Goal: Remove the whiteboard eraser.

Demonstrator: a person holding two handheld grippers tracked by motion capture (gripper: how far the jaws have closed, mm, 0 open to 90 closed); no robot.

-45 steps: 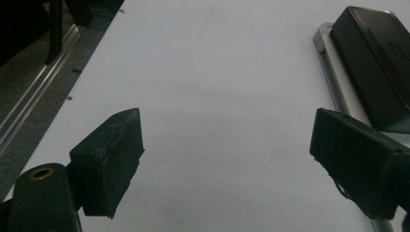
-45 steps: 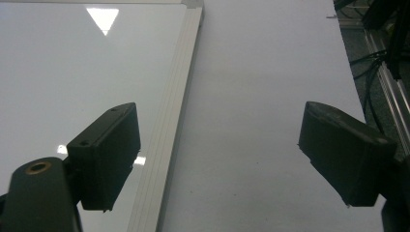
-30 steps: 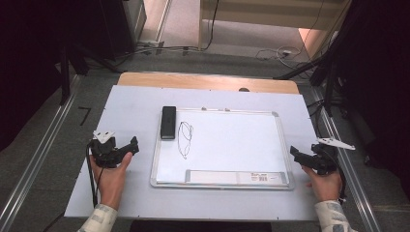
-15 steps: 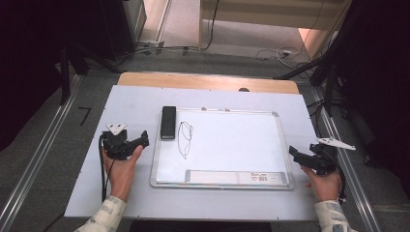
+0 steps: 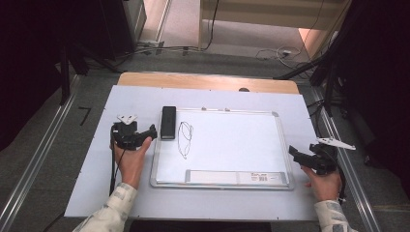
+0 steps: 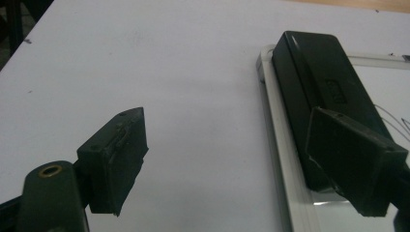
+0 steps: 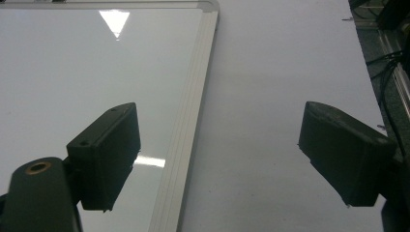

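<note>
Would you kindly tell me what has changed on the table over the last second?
The left gripper has moved right, up to the black rectangular eraser, its jaws just closing slightly with nothing between them yet. The right gripper, eraser, white metal-framed whiteboard and its black scribble stayed put.

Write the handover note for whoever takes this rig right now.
Left claw: open, nothing between the jaws, which have just been closing a little; it sits just left of the eraser.
Right claw: open, holding nothing, at the whiteboard's right edge.
Eraser lies on the board's top-left corner, beside the scribble.
Done: approach to the eraser.
Left: probably grip the eraser and wipe off the scribble.
</note>
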